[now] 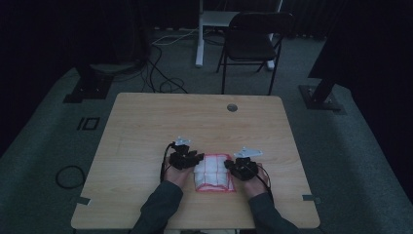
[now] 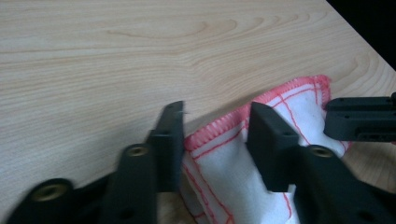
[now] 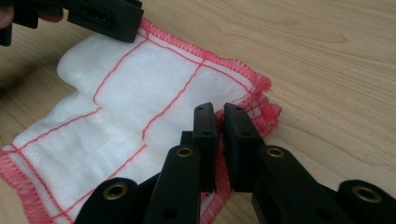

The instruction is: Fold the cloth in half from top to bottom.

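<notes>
1. L gripper (image 2: 215, 140): jaws half open, straddling the cloth's (image 3: 140, 121) red-stitched edge, pads not pressing it.
2. R gripper (image 3: 219, 140): jaws nearly shut, pinching cloth hem near a corner.
3. Cloth: white w/ red grid, partly folded, flat on table (image 1: 146, 117) at 6 o'clock edge, between grippers; long axis 12–6 in high view.

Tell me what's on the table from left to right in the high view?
Left claw → white cloth with red stitching → right claw.
</notes>
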`<state>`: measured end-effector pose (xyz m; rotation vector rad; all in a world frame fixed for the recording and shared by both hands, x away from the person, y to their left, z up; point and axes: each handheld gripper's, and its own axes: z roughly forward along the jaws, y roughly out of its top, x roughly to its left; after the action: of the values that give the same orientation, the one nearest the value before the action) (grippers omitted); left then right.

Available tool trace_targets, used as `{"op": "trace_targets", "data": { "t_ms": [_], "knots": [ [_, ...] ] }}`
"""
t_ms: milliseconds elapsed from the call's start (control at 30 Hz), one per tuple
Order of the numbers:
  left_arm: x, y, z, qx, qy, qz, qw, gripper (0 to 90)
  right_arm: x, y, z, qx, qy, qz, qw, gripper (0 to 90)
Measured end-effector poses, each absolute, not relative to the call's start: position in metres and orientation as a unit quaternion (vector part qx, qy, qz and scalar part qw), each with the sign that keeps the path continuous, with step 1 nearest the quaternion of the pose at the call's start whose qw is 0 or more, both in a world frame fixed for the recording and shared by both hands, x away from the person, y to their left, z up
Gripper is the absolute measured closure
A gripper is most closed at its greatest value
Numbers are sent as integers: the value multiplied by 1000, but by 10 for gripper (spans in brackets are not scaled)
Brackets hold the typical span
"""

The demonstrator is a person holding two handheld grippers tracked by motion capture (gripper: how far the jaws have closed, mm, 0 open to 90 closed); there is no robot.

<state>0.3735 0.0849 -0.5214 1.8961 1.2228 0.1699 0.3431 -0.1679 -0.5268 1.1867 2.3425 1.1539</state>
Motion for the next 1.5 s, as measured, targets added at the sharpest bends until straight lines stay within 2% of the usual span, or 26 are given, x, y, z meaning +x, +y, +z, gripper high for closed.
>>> {"op": "trace_targets", "data": {
  "t_ms": [33,133,300,533,1500],
  "knots": [
    [372,84,-520,760,486,70,426,759,343,-168,-526,410,809,398,137,826],
    [367,80,-516,767,474,79,425,807,342,-169,-526,412,807,399,141,794],
    [357,78,-508,770,455,85,438,822,341,-175,-522,417,801,405,143,662],
    [343,77,-504,771,443,89,449,821,343,-179,-517,423,796,408,146,595],
    [298,92,-511,770,429,75,465,797,339,-195,-500,432,775,433,162,581]
  ]
}}
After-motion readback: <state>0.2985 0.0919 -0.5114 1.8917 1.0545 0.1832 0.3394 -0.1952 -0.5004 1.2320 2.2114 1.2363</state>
